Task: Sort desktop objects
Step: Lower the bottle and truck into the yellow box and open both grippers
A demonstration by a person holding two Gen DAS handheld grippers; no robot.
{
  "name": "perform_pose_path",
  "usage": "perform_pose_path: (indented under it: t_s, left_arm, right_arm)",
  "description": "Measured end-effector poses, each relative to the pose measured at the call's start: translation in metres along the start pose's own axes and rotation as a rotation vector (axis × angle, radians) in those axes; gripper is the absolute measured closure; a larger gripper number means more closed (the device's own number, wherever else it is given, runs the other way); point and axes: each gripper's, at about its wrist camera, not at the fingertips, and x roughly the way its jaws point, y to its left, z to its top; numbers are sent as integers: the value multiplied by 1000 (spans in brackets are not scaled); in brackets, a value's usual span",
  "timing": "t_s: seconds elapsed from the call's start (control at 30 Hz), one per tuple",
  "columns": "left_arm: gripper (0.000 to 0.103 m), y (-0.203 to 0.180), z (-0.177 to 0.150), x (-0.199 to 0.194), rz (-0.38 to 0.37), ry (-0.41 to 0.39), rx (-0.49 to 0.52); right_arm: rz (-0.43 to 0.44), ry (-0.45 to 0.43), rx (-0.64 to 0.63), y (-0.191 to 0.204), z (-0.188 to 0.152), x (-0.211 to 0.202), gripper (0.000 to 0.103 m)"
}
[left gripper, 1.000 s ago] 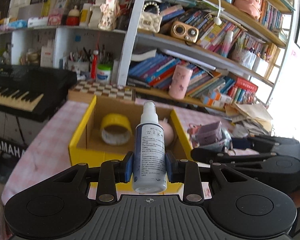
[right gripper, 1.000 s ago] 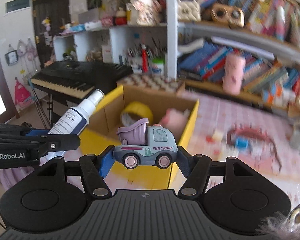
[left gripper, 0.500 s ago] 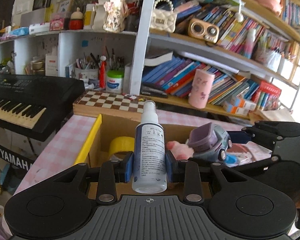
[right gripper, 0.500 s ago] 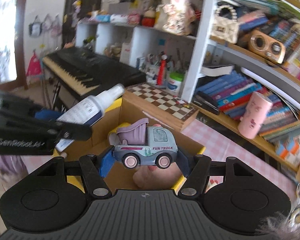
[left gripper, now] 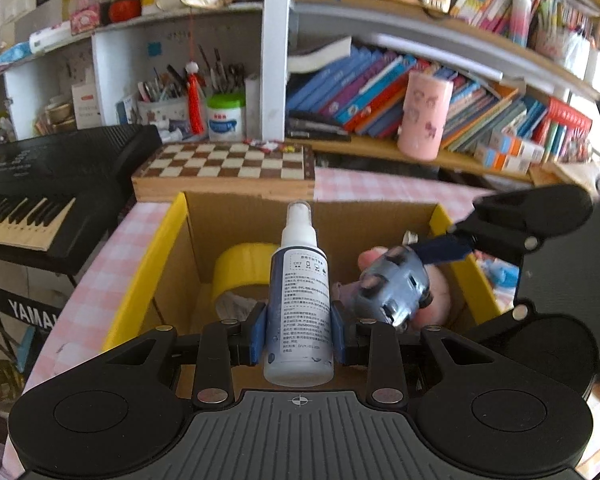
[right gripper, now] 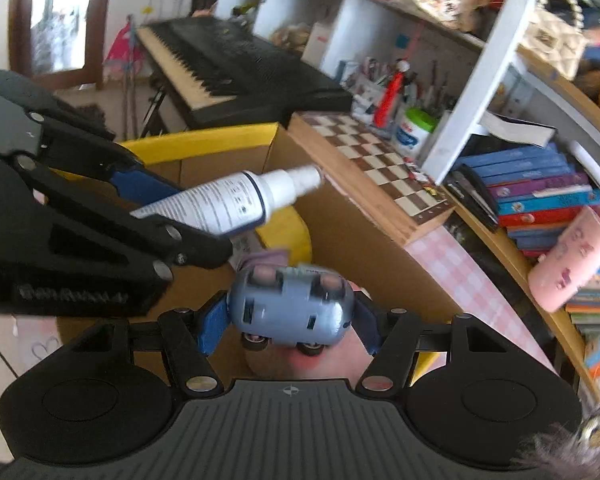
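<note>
Left gripper (left gripper: 298,330) clamped tight on spray bottle (left gripper: 299,300), nozzle up; right gripper (right gripper: 290,322) closed on toy truck (right gripper: 292,306), about half spread. Changed since second ago — both grippers came forward and lower, now over open cardboard box (left gripper: 172,248) instead of in front of it; truck rolled, underside now faces camera. Yellow tape roll (left gripper: 240,270) and pink plush toy (left gripper: 434,292) already inside box. Judgement: carry finished — release of both items into box looks next.
</note>
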Motion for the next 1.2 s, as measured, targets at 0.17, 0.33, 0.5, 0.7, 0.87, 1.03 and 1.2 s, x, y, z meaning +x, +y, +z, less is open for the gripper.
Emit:
perform_pose_path:
  t_s: [0.17,0.33,0.5,0.7,0.87,1.03,1.2]
  left_arm:
    - [72,6,-4,15,30,50,-8]
    - [72,12,-7,21,52,70,-13]
    - [72,18,-10,30,55,107,-40]
    - [71,15,-9,29,50,91,-35]
    - [68,12,-5,21,35,45,-25]
    - [37,14,1,-6,6,-75,-61]
    - [22,8,5,-28,43,-147,-14]
  right_arm:
    - [28,33,-88,4,3,16,41]
    - [64,64,-138,8,7,30,41]
    - [118,104,-234,18,8,38,41]
    - [158,137,-237,17,9,43,41]
    - [144,130,-219,15,10,43,34]
    - [135,58,-165,9,9,32,18]
    - [81,9,-120,5,8,18,18]
